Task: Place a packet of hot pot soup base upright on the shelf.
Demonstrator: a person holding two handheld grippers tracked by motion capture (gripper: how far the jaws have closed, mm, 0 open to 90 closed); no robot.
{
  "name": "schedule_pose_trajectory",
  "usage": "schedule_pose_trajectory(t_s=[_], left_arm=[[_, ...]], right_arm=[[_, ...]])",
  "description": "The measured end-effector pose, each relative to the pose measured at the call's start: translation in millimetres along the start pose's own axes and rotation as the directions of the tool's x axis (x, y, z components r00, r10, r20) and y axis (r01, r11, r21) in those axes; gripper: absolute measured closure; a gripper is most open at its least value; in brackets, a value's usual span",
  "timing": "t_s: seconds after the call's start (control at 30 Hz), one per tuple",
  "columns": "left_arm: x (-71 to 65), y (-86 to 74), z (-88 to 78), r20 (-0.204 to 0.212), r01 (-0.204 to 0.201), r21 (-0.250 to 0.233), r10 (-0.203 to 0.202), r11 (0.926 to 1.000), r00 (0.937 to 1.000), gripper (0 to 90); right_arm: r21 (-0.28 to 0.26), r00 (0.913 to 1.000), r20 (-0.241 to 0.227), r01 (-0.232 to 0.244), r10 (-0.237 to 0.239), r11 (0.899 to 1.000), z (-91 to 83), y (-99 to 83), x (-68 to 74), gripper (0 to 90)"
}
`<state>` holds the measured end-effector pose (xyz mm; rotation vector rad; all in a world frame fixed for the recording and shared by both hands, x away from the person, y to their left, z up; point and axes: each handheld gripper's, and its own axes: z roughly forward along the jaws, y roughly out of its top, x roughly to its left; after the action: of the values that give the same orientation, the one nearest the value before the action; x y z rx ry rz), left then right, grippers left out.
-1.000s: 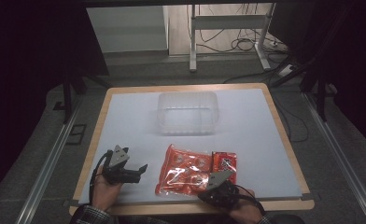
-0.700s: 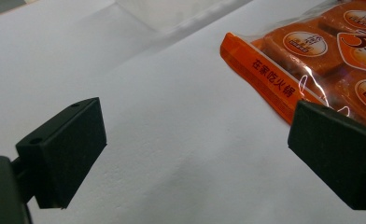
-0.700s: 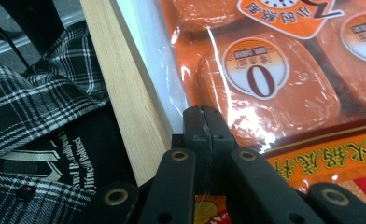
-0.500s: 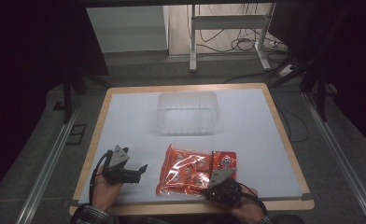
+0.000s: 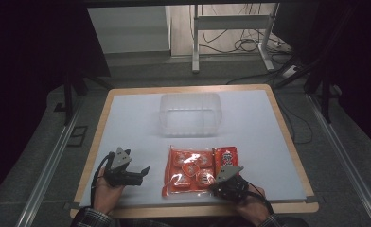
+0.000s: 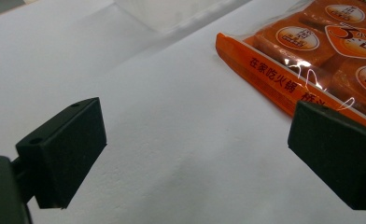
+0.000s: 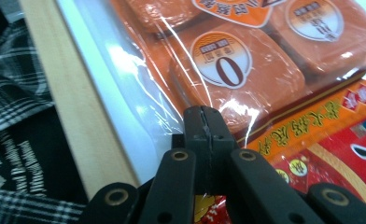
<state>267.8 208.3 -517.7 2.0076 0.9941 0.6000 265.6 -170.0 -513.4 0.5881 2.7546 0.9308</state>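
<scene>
An orange and red snack packet (image 5: 195, 171) lies flat near the front of the white table top (image 5: 136, 127). My right gripper (image 5: 221, 185) sits at the packet's near right corner. In the right gripper view its jaws are pressed together, with the packet's (image 7: 237, 70) clear film creasing at their tips (image 7: 203, 122). My left gripper (image 5: 137, 173) rests to the left of the packet, a short way off it. It stands open over bare table (image 6: 195, 154), and the packet's (image 6: 284, 74) orange edge runs by its right pad (image 6: 335, 158).
A clear plastic tub (image 5: 190, 113) stands behind the packet at mid table. The wooden rim (image 5: 193, 210) runs along the front edge, right beside my right gripper, with a person's plaid sleeves just below it. Metal rails and a stand with cables lie beyond the table.
My right gripper has shifted slightly at the packet's near corner. The left gripper and the tub have stayed still.
</scene>
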Motion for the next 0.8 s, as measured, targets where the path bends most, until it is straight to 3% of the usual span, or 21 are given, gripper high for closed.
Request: schedule_pose_trajectory(t_s=[0.33, 0.57, 0.73, 0.8], left_arm=[[0.2, 0.2, 0.5, 0.004, 0.002, 0.001, -0.002, 1.0, 1.0, 3.7], [0.0, 0.3, 1.0, 0.005, 0.002, 0.0, -0.002, 1.0, 1.0, 3.8], [0.5, 0.2, 1.2, 0.007, 0.008, -0.001, -0.008, 1.0, 0.9999, 3.7], [0.7, 0.0, 1.3, 0.007, 0.011, -0.002, -0.011, 0.9999, 0.9999, 3.7]], right_arm=[[-0.006, 0.9972, 0.069, -0.028, 0.029, 1.0, -2.3, -1.1, -13.2, 89.4], [-0.011, 0.9881, 0.141, -0.059, 0.06, 0.998, -5.0, -2.8, -26.0, 89.4], [-0.024, 0.9885, 0.127, -0.079, 0.081, 0.997, -7.4, -3.6, -27.7, 89.2], [-0.053, 0.9911, 0.063, -0.114, 0.118, 0.992, -9.9, -5.1, -27.5, 89.2]])
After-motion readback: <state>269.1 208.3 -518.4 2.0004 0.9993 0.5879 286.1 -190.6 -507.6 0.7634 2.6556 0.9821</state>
